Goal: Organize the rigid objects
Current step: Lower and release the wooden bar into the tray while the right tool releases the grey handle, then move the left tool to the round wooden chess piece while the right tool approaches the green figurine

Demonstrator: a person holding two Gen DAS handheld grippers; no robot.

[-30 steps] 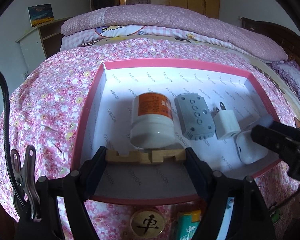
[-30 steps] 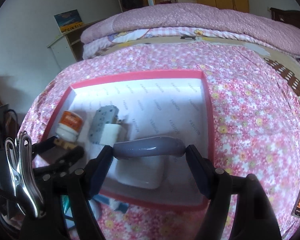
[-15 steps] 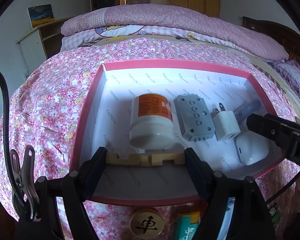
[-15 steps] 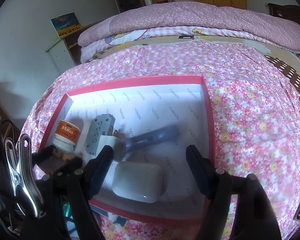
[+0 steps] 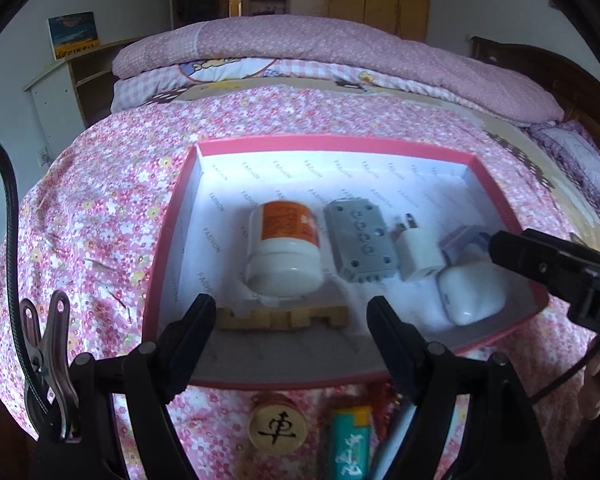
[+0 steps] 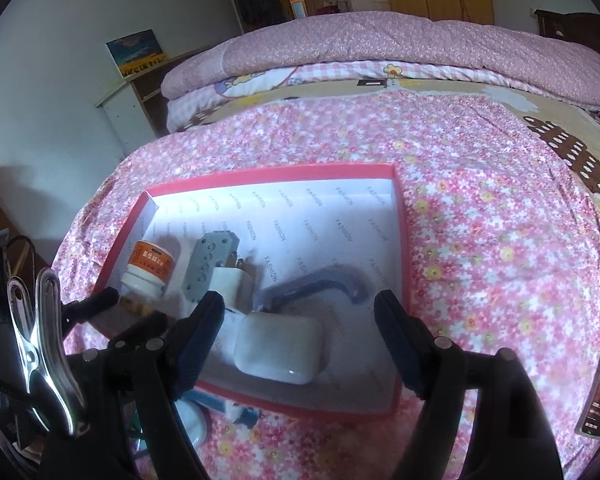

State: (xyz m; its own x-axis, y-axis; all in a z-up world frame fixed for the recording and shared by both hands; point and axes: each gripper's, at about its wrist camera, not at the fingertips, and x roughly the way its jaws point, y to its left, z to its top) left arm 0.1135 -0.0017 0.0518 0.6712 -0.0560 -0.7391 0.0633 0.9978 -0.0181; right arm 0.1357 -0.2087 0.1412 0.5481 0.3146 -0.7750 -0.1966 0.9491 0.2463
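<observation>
**Both grippers hover open over the pink box**

We're looking down at a pink-rimmed box [image 5: 172, 240] sitting on the bed's floral cover [image 5: 100, 208], and it's filling up nicely. Along the box floor, from the left-wrist view: a white jar with an orange label [image 5: 286, 252] lying on its side, then just beside it a grey block with a row of holes [image 5: 362, 246], then a white plug adapter [image 5: 418, 254], prongs pointing away from the camera. To the right of that, a white earbud case [image 5: 470, 294], and behind it the end of a grey-blue handle [image 5: 460, 238].

The left hand-held gripper [image 5: 290, 322] stands wide, and a notched wooden piece [image 5: 280, 318] lies on the box floor between its fingers. The right fingertip is clear of the wood; the left one is right at its end, and contact there can't be judged.

Over to the right hand-held gripper [image 6: 298, 322]: its jaws have just been opening and stand wide now, pads pressing on nothing. The earbud case [image 6: 278, 354] lies between the fingers, and the grey-blue handle [image 6: 316, 286] rests free on the box floor just beyond it.

Outside the box, on the near side, a round wooden chess piece [image 5: 277, 428] and a green lighter [image 5: 350, 444] lie on the cover.
</observation>
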